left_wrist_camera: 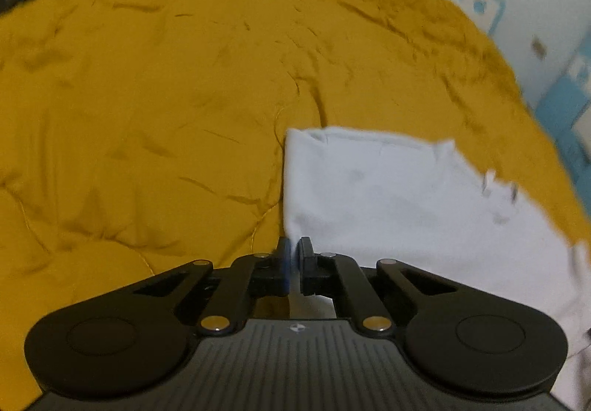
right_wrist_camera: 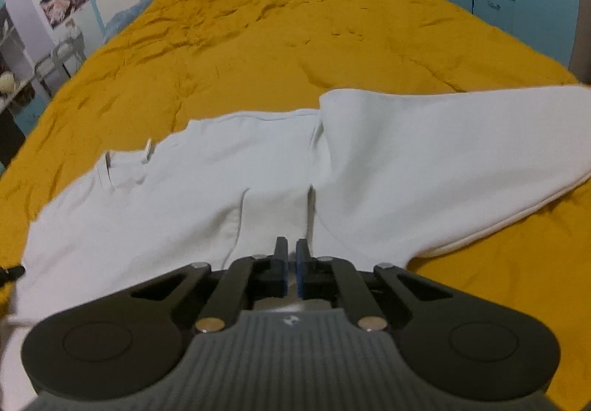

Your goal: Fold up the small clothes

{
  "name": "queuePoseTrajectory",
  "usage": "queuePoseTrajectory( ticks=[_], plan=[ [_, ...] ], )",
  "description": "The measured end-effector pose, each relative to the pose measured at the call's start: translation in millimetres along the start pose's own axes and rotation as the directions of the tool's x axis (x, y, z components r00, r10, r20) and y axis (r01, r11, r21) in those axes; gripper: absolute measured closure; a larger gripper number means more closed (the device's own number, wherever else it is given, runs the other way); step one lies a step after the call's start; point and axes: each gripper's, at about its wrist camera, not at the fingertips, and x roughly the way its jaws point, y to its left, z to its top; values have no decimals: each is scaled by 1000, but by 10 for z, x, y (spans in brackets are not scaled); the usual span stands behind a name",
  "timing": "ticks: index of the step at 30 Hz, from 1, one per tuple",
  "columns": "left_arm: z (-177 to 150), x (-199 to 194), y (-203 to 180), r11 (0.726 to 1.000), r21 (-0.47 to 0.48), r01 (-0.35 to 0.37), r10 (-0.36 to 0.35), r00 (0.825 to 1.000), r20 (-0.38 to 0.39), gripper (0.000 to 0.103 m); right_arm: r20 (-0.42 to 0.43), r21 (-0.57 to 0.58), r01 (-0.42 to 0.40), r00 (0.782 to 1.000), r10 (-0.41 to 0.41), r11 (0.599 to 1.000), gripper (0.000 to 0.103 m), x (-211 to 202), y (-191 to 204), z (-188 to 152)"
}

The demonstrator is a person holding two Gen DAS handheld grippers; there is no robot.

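The left hand-held gripper (left_wrist_camera: 294,256) pinches the white garment's (left_wrist_camera: 388,197) edge over the mustard quilt (left_wrist_camera: 166,97).

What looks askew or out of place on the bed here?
The white cotton garment lies unevenly on the mustard-yellow quilted bedspread: one broad flap splays toward the right, not folded in. No stain or tear is visible.

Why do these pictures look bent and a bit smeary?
Both views come from fisheye lenses, so the yellow bedspread bulges like a dome. In the left wrist view the right edge of the white garment and the wall behind are streaked by motion blur. The right wrist view is sharper, with soft, dim indoor light, no glare, and dark corners.
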Motion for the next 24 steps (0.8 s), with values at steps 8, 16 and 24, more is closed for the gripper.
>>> queuePoseTrajectory(
  ticks=[8, 16, 24],
  plan=[
    [-28, -210, -206, 981, 124, -146, 144, 989, 28, 87, -60, -2, 58, 997, -58, 998, 100, 35, -176, -99],
    [20, -467, -366, 981, 145, -128, 122, 991, 50, 74, 21, 66, 119, 992, -121, 991, 68, -313, -634, 60],
    [54, -449, -637, 986, 161, -41, 33, 998, 51, 74, 35, 237, 126, 990, -139, 963, 51, -496, -1353, 280]
  ],
)
